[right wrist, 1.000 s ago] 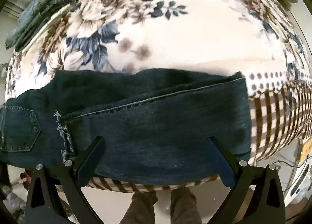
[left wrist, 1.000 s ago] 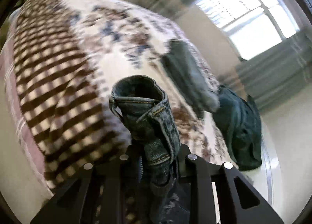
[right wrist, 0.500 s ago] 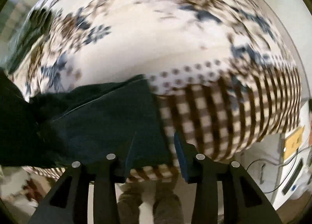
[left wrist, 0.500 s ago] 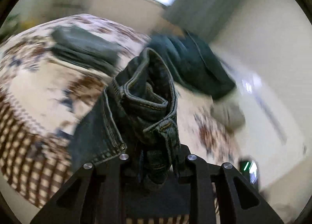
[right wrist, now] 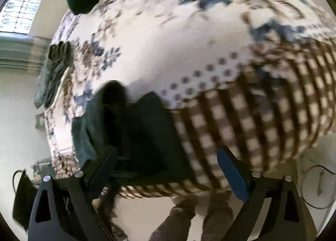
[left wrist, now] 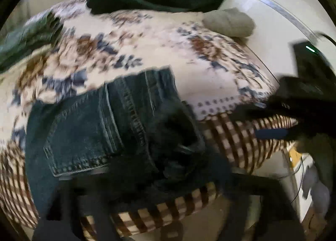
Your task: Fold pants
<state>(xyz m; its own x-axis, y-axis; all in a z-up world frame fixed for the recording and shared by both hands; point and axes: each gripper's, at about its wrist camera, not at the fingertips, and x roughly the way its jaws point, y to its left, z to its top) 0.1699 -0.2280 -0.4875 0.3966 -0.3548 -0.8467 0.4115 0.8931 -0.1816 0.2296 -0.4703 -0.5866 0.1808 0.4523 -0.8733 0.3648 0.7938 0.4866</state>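
Lying folded on the floral bedspread [left wrist: 159,37]: dark denim pants [left wrist: 88,132] (back pocket upward), near the checked edge. Right gripper [right wrist: 168,169] spread wide, holding nothing. Left gripper [left wrist: 151,203] blurred; its grip cannot be told.

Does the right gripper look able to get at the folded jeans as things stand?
Probably yes: the right gripper is open, and the jeans lie just ahead toward its left finger, at the bedspread's near edge, with nothing between.

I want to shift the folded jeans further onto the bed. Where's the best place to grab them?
Probably the thick folded edge of the jeans nearest the bed's front edge, coming in low from the front. The layers stack there and overhang the checked blanket, so the open right gripper could close over all of them.
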